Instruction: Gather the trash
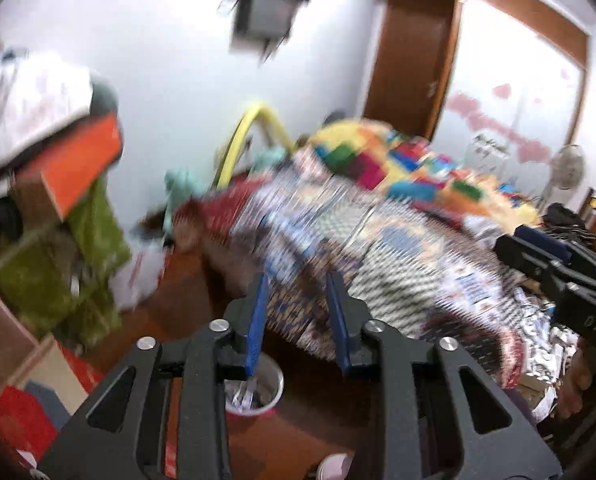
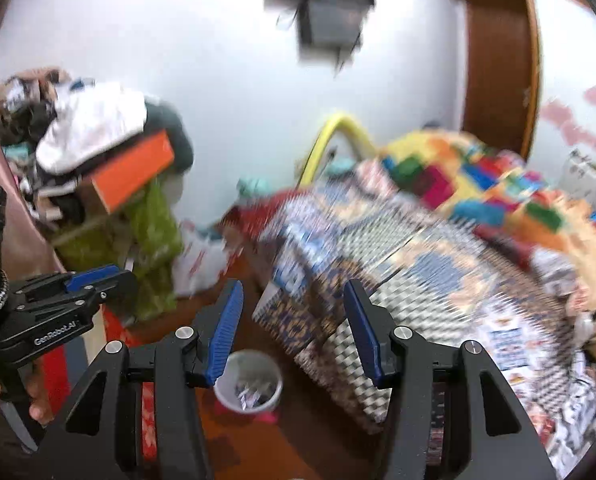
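A small bin with a white liner and pink rim stands on the wooden floor beside the bed, with crumpled wrappers inside; it shows in the right wrist view too. My left gripper is open and empty, held above the bin and pointing at the bed. My right gripper is open and empty, also above the bin. The left gripper shows at the left of the right wrist view. The right gripper body shows at the right of the left wrist view. Both views are motion-blurred.
A bed with patterned sheets and a colourful blanket fills the right. A cluttered shelf with clothes and an orange box stands left. A white plastic bag lies on the floor by the wall. A wooden door is behind.
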Available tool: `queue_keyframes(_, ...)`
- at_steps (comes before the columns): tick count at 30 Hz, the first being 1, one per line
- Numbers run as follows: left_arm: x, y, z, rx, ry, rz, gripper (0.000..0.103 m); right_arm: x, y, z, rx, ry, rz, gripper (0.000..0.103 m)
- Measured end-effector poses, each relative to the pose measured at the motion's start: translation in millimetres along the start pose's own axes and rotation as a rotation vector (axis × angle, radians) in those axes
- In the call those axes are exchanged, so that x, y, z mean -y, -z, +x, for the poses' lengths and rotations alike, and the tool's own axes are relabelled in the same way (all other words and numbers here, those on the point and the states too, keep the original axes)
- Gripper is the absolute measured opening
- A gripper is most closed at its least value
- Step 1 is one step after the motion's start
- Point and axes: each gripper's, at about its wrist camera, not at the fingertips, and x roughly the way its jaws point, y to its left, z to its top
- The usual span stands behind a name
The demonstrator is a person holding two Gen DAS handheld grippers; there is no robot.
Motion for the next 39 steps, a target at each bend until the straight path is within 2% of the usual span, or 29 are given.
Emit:
queue_keyframes(2, 15, -3, -28, 0.062, 0.031, 0.022, 0.039, -2, 1, -33, 0.068, 0.039, 0.015, 0.049)
queue_keyframes(5, 36, 1, -68, 0.144, 0.051, 0.060, 0.039, -6, 8, -72, 0.147, 0.091, 0.041, 0.049)
queue_keyframes(9, 51, 15, -110, 0.202, 0.101, 0.069, 0.040, -9, 25, -110, 0.193, 0.128, 0.101, 0.049)
queue_keyframes(12, 58, 26, -131, 0.237, 0.113, 0.090, 0.049, -13, 38, -126, 0.200, 0.158, 0.138, 0.049)
queue_keyframes(15, 60, 37, -149, 0.263, 0.117, 0.115, 0.065, -18, 49, -143, 0.214, 0.183, 0.150, 0.050)
queue_keyframes(17, 60, 44, -156, 0.263, 0.131, 0.122, 0.079, -22, 55, -153, 0.230, 0.212, 0.155, 0.062)
queue_keyframes(18, 59, 48, -159, 0.262, 0.137, 0.123, 0.083, -24, 58, -160, 0.242, 0.226, 0.163, 0.078)
queue_keyframes(19, 57, 54, -161, 0.263, 0.143, 0.127, 0.091, -25, 61, -166, 0.263, 0.239, 0.174, 0.088)
queue_keyframes(20, 56, 59, -164, 0.265, 0.146, 0.131, 0.094, -27, 63, -171, 0.285, 0.256, 0.183, 0.091)
queue_keyframes(22, 54, 67, -168, 0.262, 0.146, 0.141, 0.096, -32, 68, -177, 0.303, 0.298, 0.191, 0.103)
queue_keyframes(26, 51, 80, -174, 0.257, 0.136, 0.157, 0.097, -39, 76, -184, 0.321, 0.367, 0.211, 0.103)
queue_keyframes(39, 44, 89, -183, 0.280, 0.148, 0.142, 0.097, -40, 89, -193, 0.281, 0.389, 0.236, 0.103)
